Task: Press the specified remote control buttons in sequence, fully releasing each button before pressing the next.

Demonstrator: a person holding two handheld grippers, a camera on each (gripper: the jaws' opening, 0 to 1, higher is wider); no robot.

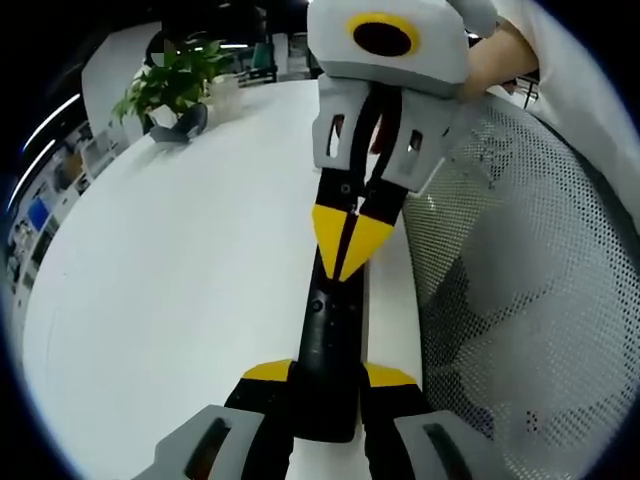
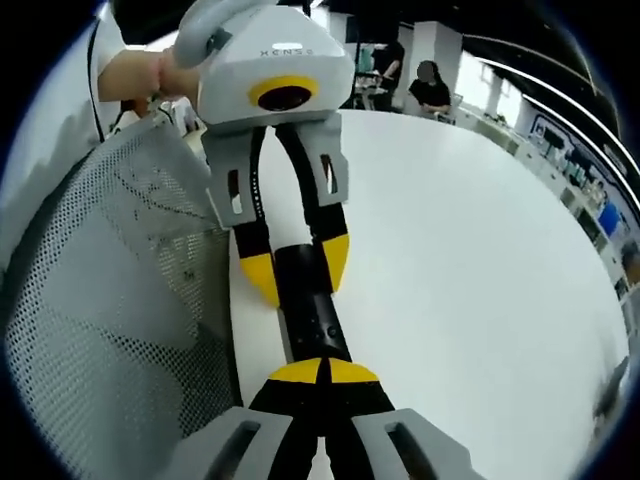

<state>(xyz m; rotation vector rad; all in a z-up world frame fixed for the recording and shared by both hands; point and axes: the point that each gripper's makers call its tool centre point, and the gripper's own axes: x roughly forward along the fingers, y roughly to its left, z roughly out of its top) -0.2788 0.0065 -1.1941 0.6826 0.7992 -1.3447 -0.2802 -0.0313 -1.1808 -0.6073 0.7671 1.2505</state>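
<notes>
A long black remote control lies lengthwise along the white table's edge. My left gripper is shut on its near end, one yellow tip on each side. My right gripper comes in from the far side with its yellow tips shut together, touching the remote's top face. In the right gripper view, my right gripper rests tip-down on the remote near its small buttons. Beyond it, my left gripper clamps the remote's other end.
A grey mesh chair back stands right against the table edge beside the remote. A potted plant and a dark object sit at the far side. The person's hand holds the right gripper. A seated person is behind the table.
</notes>
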